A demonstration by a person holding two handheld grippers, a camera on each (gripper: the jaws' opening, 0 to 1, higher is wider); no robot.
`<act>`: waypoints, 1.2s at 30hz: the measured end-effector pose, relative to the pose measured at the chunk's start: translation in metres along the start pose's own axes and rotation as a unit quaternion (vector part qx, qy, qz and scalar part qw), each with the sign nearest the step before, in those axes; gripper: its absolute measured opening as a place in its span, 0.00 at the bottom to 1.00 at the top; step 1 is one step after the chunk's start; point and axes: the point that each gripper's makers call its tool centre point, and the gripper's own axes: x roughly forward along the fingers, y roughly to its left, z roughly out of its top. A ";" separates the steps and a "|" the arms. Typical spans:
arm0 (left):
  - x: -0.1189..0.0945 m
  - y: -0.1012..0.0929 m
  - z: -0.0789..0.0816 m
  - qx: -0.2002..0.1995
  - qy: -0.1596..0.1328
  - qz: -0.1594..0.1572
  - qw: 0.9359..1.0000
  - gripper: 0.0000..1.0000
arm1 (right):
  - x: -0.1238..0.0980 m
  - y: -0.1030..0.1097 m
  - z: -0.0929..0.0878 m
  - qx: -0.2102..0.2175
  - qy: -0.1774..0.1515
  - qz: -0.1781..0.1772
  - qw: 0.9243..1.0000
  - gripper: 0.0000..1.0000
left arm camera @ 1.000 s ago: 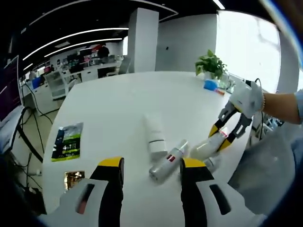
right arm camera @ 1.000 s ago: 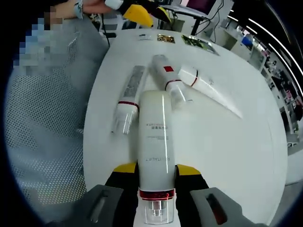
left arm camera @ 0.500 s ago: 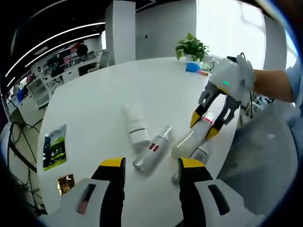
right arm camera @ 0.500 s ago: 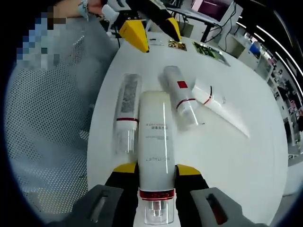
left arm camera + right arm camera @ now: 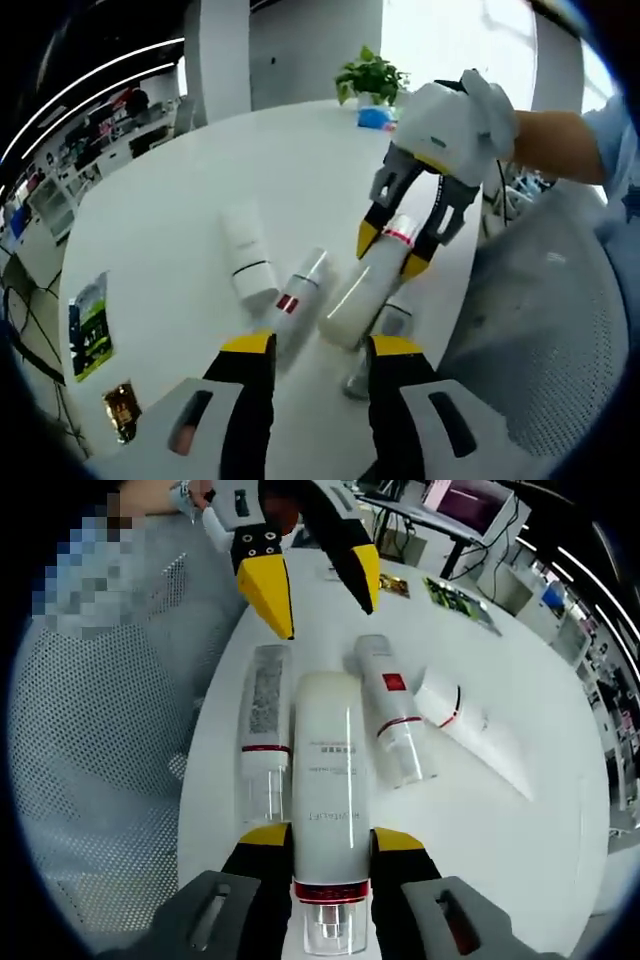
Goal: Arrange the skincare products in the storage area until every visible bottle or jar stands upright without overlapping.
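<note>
Now the right gripper (image 5: 320,842) is clamped on a white bottle (image 5: 328,770) near its cap end, tilted above the tabletop (image 5: 520,840) edge (three other products lie there). Tip it upright on bare surface, clear of them, while the left gripper (image 5: 310,350) hovers with jaws apart.

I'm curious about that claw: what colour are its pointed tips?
Bright yellow on the left claw, best seen in the right gripper view, above black arms.
</note>
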 end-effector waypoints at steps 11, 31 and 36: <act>0.030 -0.006 -0.001 0.096 0.045 -0.029 0.994 0.28 | 0.003 0.000 0.007 -0.014 0.001 0.007 1.000 0.25; 0.035 -0.015 -0.013 0.170 0.027 -0.059 0.983 0.22 | -0.014 -0.011 0.003 0.017 -0.077 -0.030 0.996 0.34; 0.035 -0.015 -0.013 0.176 0.025 -0.061 0.982 0.22 | -0.023 -0.022 -0.022 0.057 -0.080 -0.045 0.994 0.32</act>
